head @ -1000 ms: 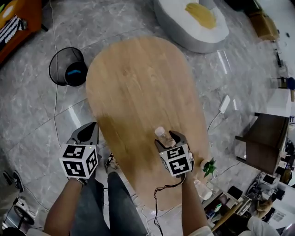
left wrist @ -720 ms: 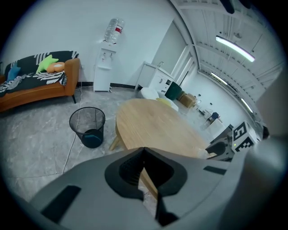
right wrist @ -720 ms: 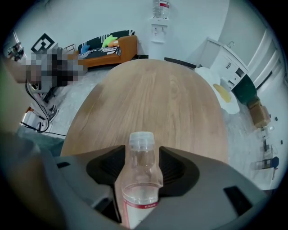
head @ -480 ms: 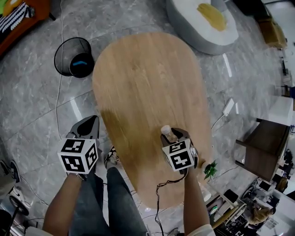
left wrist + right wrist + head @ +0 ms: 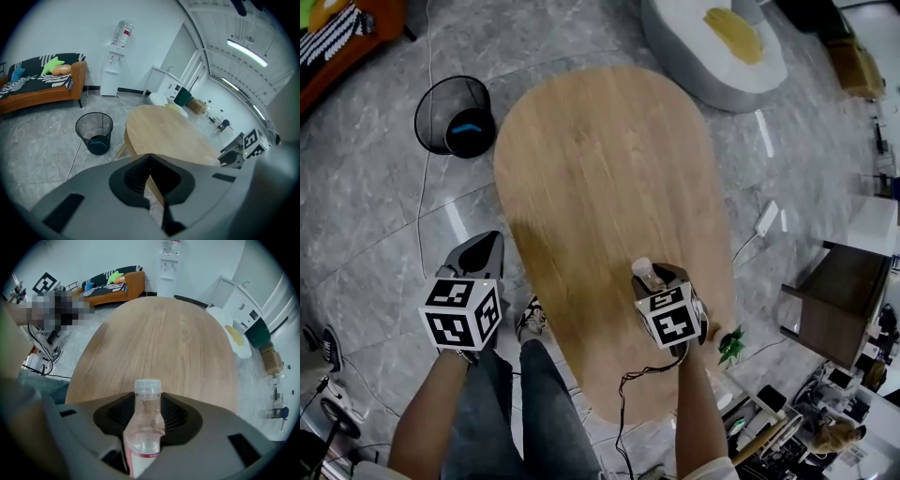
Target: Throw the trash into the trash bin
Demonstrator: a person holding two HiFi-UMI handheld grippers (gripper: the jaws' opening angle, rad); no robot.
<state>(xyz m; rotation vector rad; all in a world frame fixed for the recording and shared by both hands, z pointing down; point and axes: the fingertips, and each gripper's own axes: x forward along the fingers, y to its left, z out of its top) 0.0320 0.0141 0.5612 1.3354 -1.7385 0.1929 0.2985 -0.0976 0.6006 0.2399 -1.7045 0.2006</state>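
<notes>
No word, number or brand can be read. The clear bottle (image 5: 143,427) over the wooden table's (image 5: 600,169) near end bears a red-edged label, its print too small. The left marker cube (image 5: 461,314) and right marker cube (image 5: 673,317) by that end show only black-and-white squares.

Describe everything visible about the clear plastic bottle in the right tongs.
The clear plastic bottle is small, with a pale screw cap, a narrow neck and a white label edged in red low on its body. It sits between the jaws of the right tongs, which have just been closing and now clamp its body, the cap end poking past their tips. It is above the near end of the oval light wooden table; whether it touches the top cannot be told.
</notes>
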